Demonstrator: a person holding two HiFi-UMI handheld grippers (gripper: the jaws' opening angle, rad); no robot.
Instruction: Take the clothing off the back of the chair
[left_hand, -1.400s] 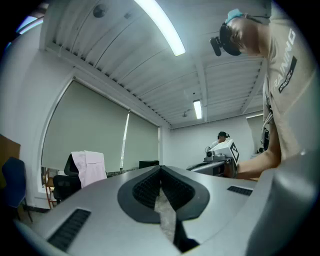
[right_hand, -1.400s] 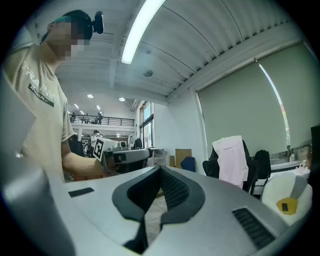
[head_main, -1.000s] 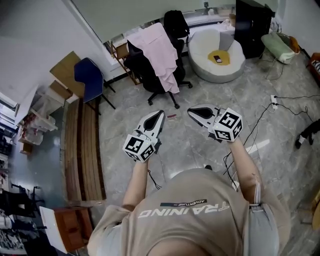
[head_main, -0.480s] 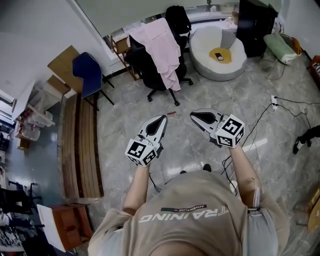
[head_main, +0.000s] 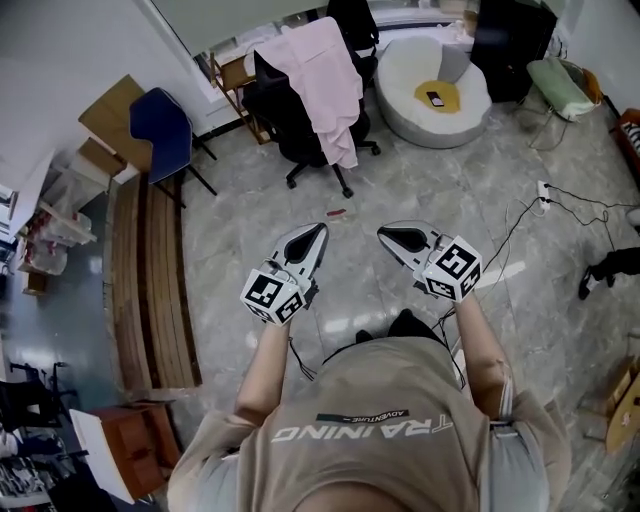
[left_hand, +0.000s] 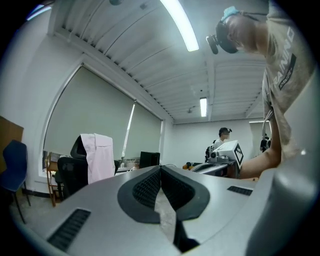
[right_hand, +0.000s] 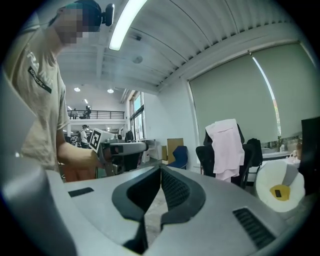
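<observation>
A pale pink shirt (head_main: 325, 85) hangs over the back of a black office chair (head_main: 285, 125) at the top of the head view. It also shows far off in the left gripper view as the shirt (left_hand: 100, 157) and in the right gripper view as the shirt (right_hand: 224, 147). My left gripper (head_main: 318, 229) and right gripper (head_main: 384, 230) are held side by side above the marble floor, well short of the chair. Both are shut with nothing between the jaws.
A blue chair (head_main: 155, 125) and a wooden bench (head_main: 150, 275) stand at the left. A white round seat (head_main: 435, 90) sits right of the office chair. Cables (head_main: 560, 200) and a power strip lie on the floor at the right. A small red item (head_main: 336, 212) lies before the chair.
Both grippers have sunk a little and the person has stepped toward the chair, which now sits slightly higher and larger in the head view.
</observation>
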